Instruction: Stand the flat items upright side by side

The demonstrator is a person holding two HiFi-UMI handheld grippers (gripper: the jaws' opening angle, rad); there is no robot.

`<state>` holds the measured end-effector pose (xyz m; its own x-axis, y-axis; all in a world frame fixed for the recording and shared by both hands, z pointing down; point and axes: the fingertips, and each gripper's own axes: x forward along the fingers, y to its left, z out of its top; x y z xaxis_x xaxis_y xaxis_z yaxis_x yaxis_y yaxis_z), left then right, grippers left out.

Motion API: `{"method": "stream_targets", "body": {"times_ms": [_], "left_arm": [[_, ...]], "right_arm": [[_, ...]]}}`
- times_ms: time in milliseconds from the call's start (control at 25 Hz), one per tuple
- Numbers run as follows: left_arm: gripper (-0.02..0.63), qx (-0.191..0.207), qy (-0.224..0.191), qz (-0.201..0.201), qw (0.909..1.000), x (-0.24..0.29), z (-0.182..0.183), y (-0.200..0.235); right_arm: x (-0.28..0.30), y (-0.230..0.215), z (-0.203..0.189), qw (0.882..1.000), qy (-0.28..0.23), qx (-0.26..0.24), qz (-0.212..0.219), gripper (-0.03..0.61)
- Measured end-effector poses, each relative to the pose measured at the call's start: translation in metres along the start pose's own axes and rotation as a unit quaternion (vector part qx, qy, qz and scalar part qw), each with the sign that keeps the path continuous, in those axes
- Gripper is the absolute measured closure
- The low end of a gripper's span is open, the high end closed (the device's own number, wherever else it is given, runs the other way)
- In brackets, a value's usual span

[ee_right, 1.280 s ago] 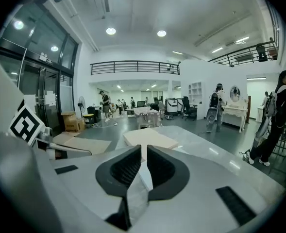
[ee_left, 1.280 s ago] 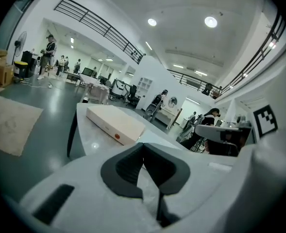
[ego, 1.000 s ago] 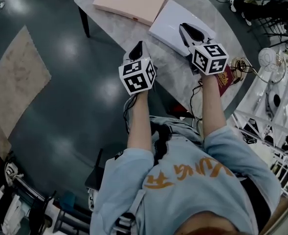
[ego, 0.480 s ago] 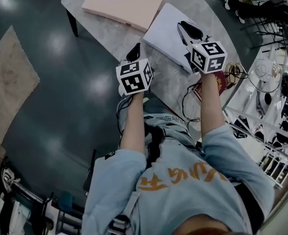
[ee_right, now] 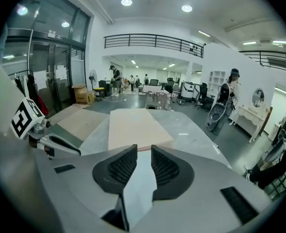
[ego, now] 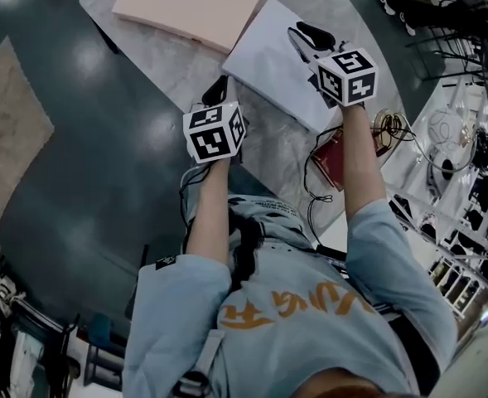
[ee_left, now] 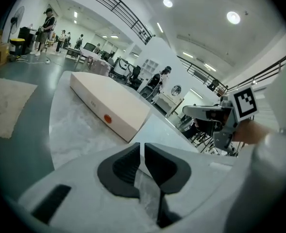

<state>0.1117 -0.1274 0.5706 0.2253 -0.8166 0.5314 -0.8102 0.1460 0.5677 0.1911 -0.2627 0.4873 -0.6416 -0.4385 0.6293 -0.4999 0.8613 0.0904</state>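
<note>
Two flat boxes lie on the marble table [ego: 277, 152]: a pink one [ego: 190, 7] at the far side and a white one [ego: 272, 60] next to it. My right gripper [ego: 297, 31] hovers over the white box. Its jaws have just been opening and stand slightly apart, with nothing between them; the white box [ee_right: 142, 181] shows through the gap, the pink box [ee_right: 135, 125] beyond. My left gripper [ego: 221, 84] is shut and empty at the table's near left edge, pointing at the white box's corner [ee_left: 167, 132]. The pink box [ee_left: 109, 108] lies further off.
A red booklet [ego: 330, 160] and dark cables [ego: 314, 185] lie at the table's near right end, by a gold wire object [ego: 388, 127]. Racks crowd the right side. A beige rug [ego: 7, 135] lies on the dark floor at left. People stand far off in the hall.
Both grippers have moved forward and down toward the boxes. The right jaws stand a little wider than before. The boxes have not moved on the table.
</note>
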Motion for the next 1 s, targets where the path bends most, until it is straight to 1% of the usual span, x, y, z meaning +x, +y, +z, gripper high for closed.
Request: {"method": "stream_targets", "body": {"times_ms": [160, 320, 400, 600, 800, 920, 1000], "left_arm": [[0.542, -0.014, 0.002, 0.006, 0.9999, 0.008, -0.002, 0.001], [0.432, -0.034, 0.009, 0.017, 0.9992, 0.016, -0.010, 0.006], [0.392, -0.045, 0.015, 0.021, 0.9986, 0.020, -0.014, 0.009], [0.354, -0.069, 0.022, 0.014, 0.9973, 0.026, -0.018, 0.013], [0.312, -0.093, 0.033, -0.005, 0.9951, 0.033, -0.019, 0.009], [0.294, -0.096, 0.039, -0.005, 0.9946, 0.037, -0.022, 0.003], [0.288, -0.097, 0.044, -0.003, 0.9943, 0.041, -0.024, 0.002]], "right_arm": [[0.020, -0.019, -0.013, 1.000, 0.023, -0.004, 0.021, 0.464], [0.039, -0.032, -0.024, 0.998, 0.041, -0.004, 0.045, 0.423], [0.047, -0.038, -0.029, 0.997, 0.051, 0.001, 0.058, 0.391], [0.068, -0.051, -0.039, 0.994, 0.068, 0.015, 0.082, 0.309], [0.088, -0.060, -0.045, 0.990, 0.083, 0.033, 0.108, 0.246], [0.098, -0.063, -0.048, 0.986, 0.092, 0.045, 0.131, 0.228], [0.106, -0.064, -0.053, 0.983, 0.104, 0.043, 0.146, 0.216]]}}
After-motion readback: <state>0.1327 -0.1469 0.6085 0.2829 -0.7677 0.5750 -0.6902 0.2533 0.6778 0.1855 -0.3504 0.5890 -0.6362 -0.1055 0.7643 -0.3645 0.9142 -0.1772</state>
